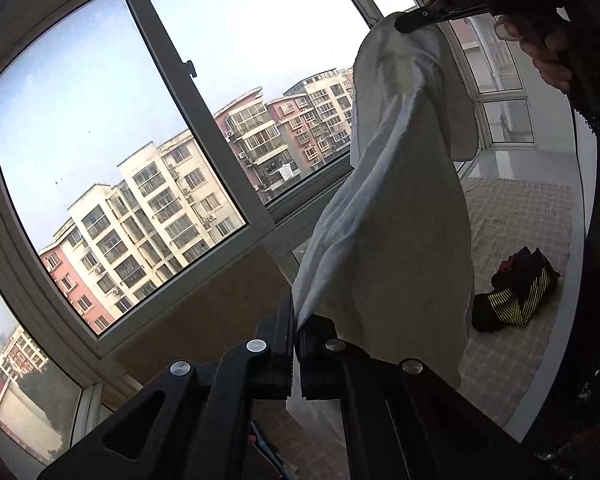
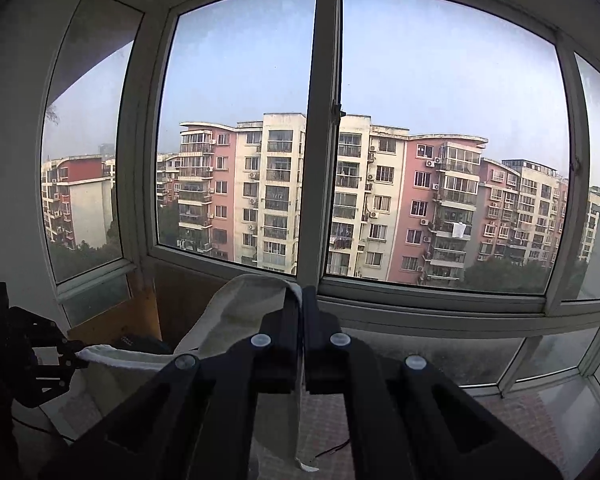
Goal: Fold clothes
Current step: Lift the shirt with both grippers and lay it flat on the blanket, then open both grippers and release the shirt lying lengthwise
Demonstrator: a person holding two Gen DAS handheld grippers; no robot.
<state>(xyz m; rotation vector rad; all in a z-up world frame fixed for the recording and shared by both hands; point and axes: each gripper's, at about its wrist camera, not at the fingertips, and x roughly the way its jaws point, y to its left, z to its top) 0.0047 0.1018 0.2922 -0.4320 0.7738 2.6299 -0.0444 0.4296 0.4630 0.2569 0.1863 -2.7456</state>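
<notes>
A white garment (image 1: 396, 200) hangs in the air, stretched between both grippers. My left gripper (image 1: 296, 320) is shut on its lower edge. My right gripper (image 1: 404, 24) shows at the top right of the left wrist view, shut on the garment's upper edge. In the right wrist view my right gripper (image 2: 302, 300) is shut on the white garment (image 2: 244, 308), which drapes down to the left. My left gripper (image 2: 74, 358) shows at the far left there, pinching the cloth's other edge.
A dark garment with yellow-green stripes (image 1: 516, 296) lies on a checked beige mat (image 1: 516, 216) on the floor. A large window (image 2: 328, 140) with a white frame faces apartment blocks. A brown board (image 2: 116, 320) leans under the sill.
</notes>
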